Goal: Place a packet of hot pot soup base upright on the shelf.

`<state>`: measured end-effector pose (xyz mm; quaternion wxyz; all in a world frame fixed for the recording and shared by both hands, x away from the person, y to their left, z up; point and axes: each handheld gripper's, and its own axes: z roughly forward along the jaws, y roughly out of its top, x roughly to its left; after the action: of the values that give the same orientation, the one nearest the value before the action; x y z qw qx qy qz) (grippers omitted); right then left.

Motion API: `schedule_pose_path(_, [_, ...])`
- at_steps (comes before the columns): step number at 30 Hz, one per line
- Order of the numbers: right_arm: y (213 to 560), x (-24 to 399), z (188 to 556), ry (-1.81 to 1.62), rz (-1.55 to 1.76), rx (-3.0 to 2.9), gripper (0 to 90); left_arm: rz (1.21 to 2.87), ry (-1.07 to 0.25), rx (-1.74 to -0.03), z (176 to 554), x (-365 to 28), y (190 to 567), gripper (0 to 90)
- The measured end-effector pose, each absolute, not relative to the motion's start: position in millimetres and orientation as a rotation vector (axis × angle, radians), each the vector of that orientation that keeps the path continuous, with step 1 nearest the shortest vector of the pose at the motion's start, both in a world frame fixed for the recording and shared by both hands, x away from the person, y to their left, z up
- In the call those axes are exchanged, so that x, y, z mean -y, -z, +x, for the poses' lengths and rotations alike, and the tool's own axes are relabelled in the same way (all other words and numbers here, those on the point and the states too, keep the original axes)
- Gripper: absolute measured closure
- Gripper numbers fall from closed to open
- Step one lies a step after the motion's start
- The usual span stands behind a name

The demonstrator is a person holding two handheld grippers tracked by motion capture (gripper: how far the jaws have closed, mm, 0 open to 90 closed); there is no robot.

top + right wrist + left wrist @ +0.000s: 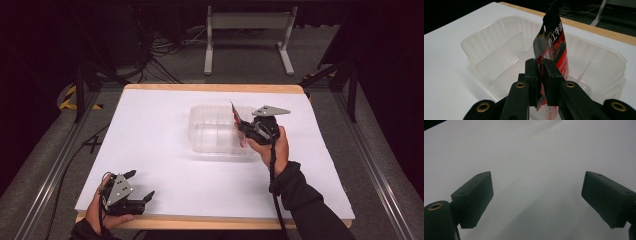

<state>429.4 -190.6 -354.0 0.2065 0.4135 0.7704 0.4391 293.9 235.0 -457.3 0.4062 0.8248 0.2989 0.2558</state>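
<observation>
White table (pixel 165 165), clear bin (pixel 486 47), right tool (pixel 540 75) gripping packet (pixel 555 40)

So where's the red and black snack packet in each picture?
High view: the snack packet stands right of centre, pinched in the right claw at the clear tub's right end.
Left gripper view: not there.
Right gripper view: centre, upright between the jaws.
Shared landmark: the clear tub.
</observation>
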Motion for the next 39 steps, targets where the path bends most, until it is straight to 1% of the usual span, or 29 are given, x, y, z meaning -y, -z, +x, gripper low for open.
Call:
schedule_pose_path(12, [357.6,189.6,425.2,-1.161,1.105,-2.152,80.8,2.083,-0.642,-0.752,293.8,-234.4,457.5,11.2])
schedule_pose_path(19, [355.9,189.6,425.7,-1.122,1.095,-2.171,76.0,2.078,-0.641,-0.756,294.3,-234.7,457.6,11.1])
schedule_pose_path(27, [347.1,195.0,424.5,-1.082,1.037,-2.175,77.3,2.075,-0.641,-0.759,294.5,-235.0,457.6,11.2])
schedule_pose_path(30, [344.5,197.8,422.8,-1.061,1.021,-2.174,79.4,2.076,-0.641,-0.756,294.6,-235.0,457.3,11.2])
schedule_pose_path(35, [341.2,204.6,421.0,-1.059,1.0,-2.188,79.5,2.072,-0.643,-0.76,294.7,-235.4,457.3,11.3])
schedule_pose_path(39, [337.0,208.6,418.8,-1.055,0.972,-2.193,77.4,2.066,-0.643,-0.764,294.3,-235.9,456.8,11.3])
